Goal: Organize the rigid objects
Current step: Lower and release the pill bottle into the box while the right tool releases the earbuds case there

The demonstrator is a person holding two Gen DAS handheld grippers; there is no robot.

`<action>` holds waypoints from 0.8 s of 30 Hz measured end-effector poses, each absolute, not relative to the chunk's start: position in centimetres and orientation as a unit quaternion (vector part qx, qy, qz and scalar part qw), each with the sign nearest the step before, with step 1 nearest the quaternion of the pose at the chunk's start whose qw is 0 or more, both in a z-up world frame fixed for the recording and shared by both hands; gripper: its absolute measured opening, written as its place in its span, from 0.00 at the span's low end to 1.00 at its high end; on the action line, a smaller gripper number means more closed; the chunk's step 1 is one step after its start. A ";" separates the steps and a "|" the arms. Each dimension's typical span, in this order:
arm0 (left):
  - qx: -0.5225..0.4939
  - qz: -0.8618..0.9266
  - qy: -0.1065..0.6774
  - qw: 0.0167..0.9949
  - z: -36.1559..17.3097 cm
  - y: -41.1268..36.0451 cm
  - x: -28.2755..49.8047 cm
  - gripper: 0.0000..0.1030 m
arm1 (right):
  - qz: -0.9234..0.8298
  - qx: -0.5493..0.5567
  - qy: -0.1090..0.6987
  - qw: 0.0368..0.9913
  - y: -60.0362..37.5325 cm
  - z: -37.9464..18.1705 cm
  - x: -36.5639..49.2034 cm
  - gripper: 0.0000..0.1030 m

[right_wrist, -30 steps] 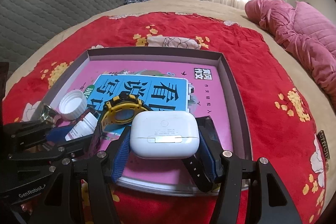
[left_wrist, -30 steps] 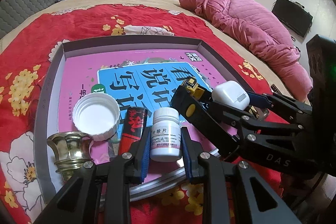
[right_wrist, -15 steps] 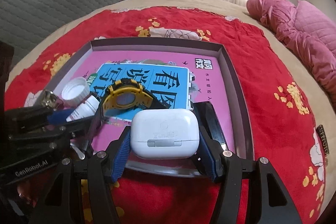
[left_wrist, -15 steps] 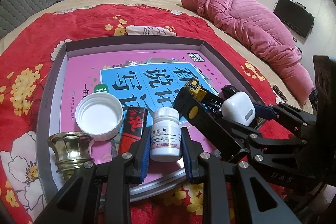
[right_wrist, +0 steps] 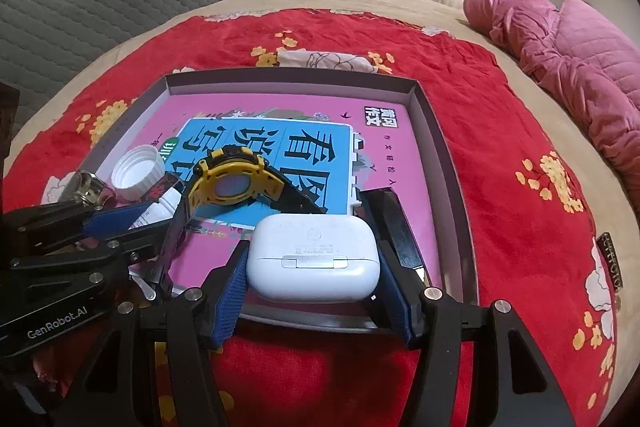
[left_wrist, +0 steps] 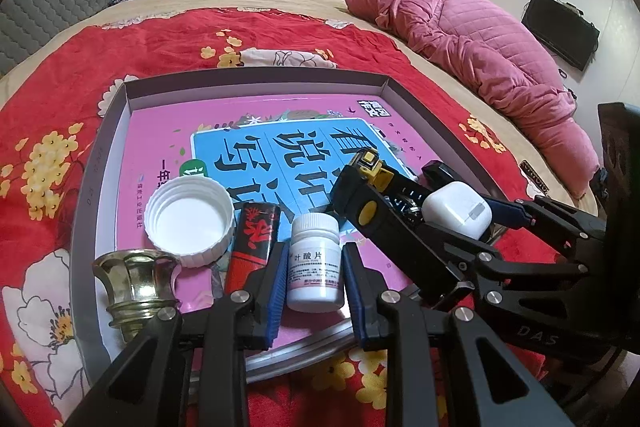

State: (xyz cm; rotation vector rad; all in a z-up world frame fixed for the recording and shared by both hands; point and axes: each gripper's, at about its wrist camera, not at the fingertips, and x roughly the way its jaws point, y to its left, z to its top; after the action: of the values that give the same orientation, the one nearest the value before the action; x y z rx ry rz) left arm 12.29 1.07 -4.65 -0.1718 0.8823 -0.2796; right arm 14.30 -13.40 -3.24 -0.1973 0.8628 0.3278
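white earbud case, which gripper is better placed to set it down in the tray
Right. The right gripper is clamped on the white earbud case above the tray's near rim; the left gripper brackets the pill bottle.

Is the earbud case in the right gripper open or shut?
Shut. The earbud case sits between the right gripper's fingers with its lid seam closed along the hinge side; no gap shows in either view.
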 end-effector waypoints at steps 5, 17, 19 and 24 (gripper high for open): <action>-0.082 -0.134 0.425 0.892 -4.7 1.1 12.3 0.26 | 0.160 -0.099 0.412 0.891 -13.4 -2.9 13.9 0.61; -0.079 -0.133 0.424 0.892 -4.7 1.0 12.1 0.27 | 0.159 -0.099 0.398 0.898 -13.6 -2.1 12.9 0.61; -0.080 -0.132 0.424 0.892 -4.6 1.0 12.1 0.27 | 0.157 -0.096 0.388 0.903 -13.8 -1.7 12.5 0.61; -0.082 -0.130 0.424 0.893 -4.6 1.2 11.8 0.28 | 0.152 -0.087 0.377 0.910 -14.2 -0.9 12.2 0.61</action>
State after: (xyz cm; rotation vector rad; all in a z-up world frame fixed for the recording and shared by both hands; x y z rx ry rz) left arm 11.84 1.23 -4.58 -0.1693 0.8796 -0.2690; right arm 12.23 -14.20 -0.91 -0.1796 0.7773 0.3141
